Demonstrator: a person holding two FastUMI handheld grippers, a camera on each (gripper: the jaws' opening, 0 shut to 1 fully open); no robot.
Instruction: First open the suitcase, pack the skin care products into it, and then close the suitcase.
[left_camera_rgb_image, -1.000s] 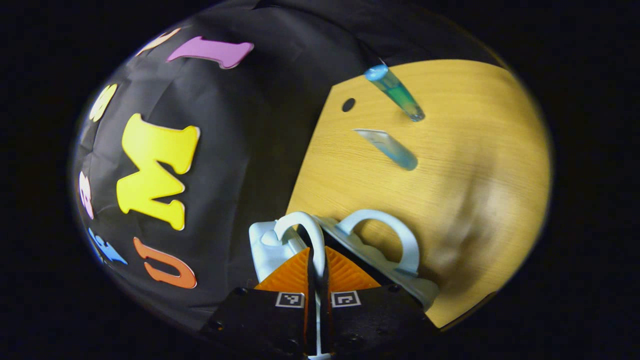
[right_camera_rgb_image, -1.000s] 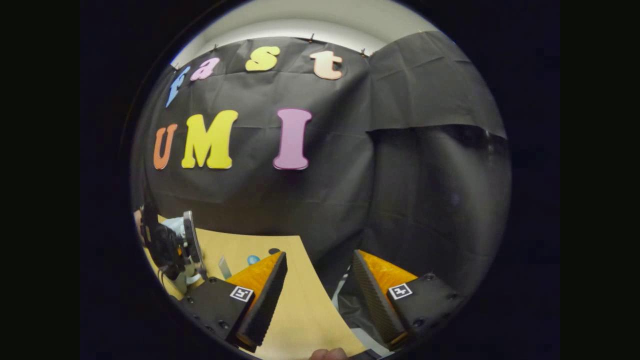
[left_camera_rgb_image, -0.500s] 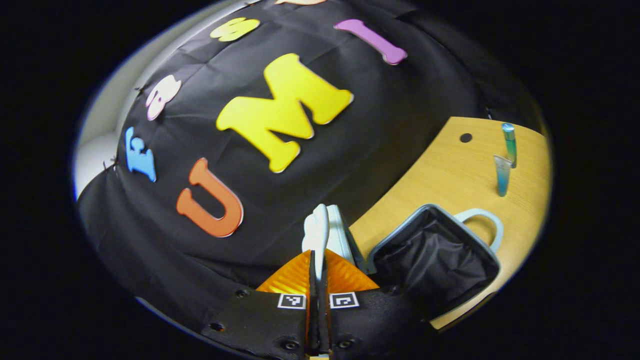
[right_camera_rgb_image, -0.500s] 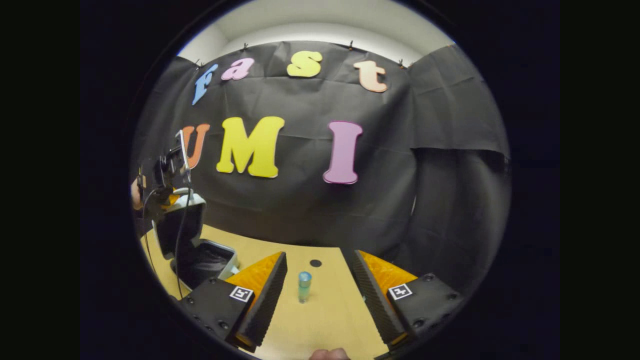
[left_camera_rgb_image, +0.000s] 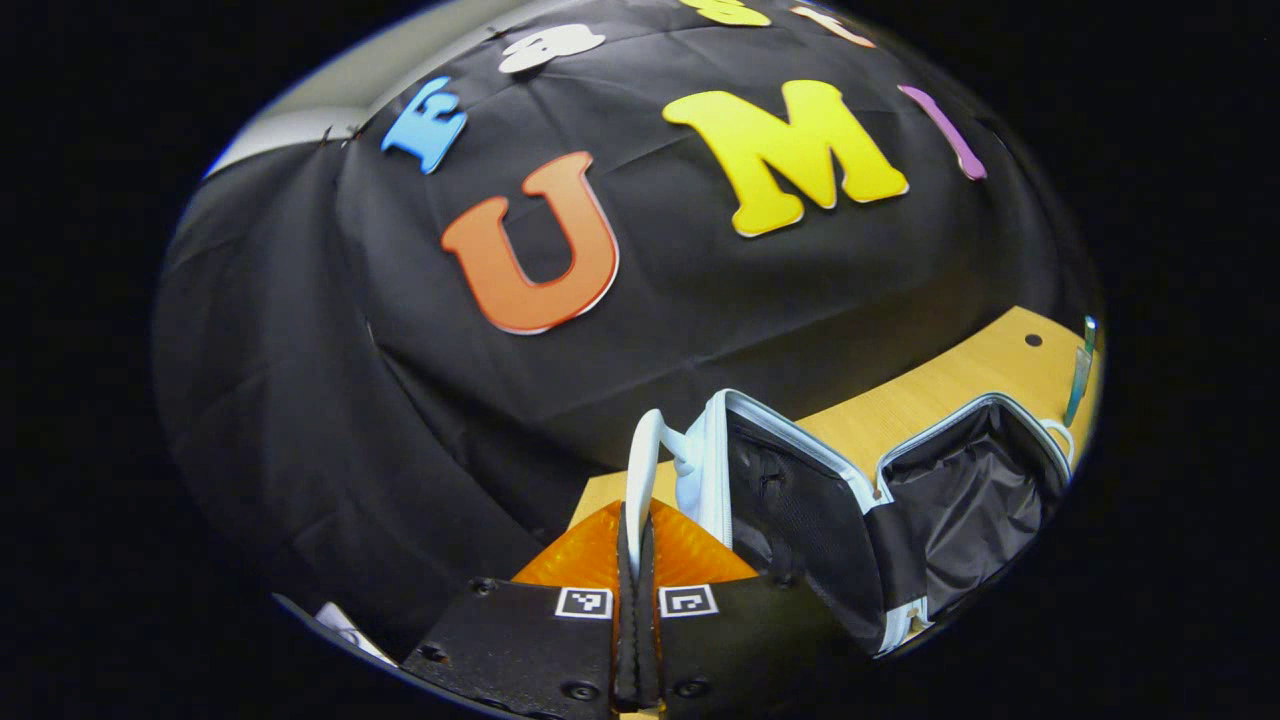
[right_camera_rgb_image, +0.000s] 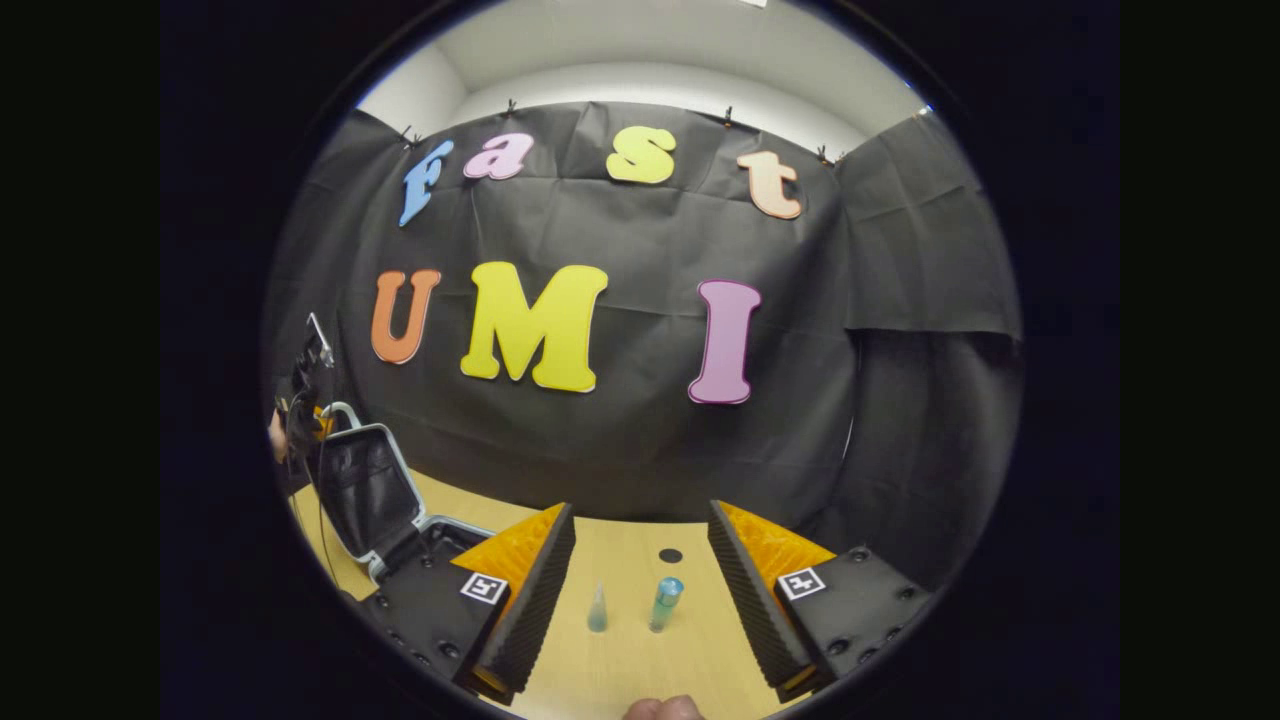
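The small pale-blue suitcase stands open on the wooden table (left_camera_rgb_image: 930, 385). Its lid (left_camera_rgb_image: 790, 500) is raised, and the base (left_camera_rgb_image: 965, 510) shows a black lining. My left gripper (left_camera_rgb_image: 637, 515) is shut on the lid's pale handle (left_camera_rgb_image: 640, 450). Two skin care tubes (left_camera_rgb_image: 1080, 365) stand at the far right edge of the left gripper view. In the right gripper view, a clear teal tube (right_camera_rgb_image: 597, 608) and a blue-capped tube (right_camera_rgb_image: 665, 603) stand upright ahead of my open right gripper (right_camera_rgb_image: 640, 510). The open suitcase (right_camera_rgb_image: 365, 490) and the left gripper (right_camera_rgb_image: 310, 400) sit at that view's left.
A small dark hole (right_camera_rgb_image: 670, 555) marks the table behind the tubes. The black cloth wall rises right behind the table's far edge. A fingertip (right_camera_rgb_image: 660, 708) of the holding hand shows at the bottom of the right gripper view.
My left gripper has swung the lid up and back by its handle, so the suitcase went from nearly closed to wide open. The right gripper turned left; both tubes now stand between its fingers.
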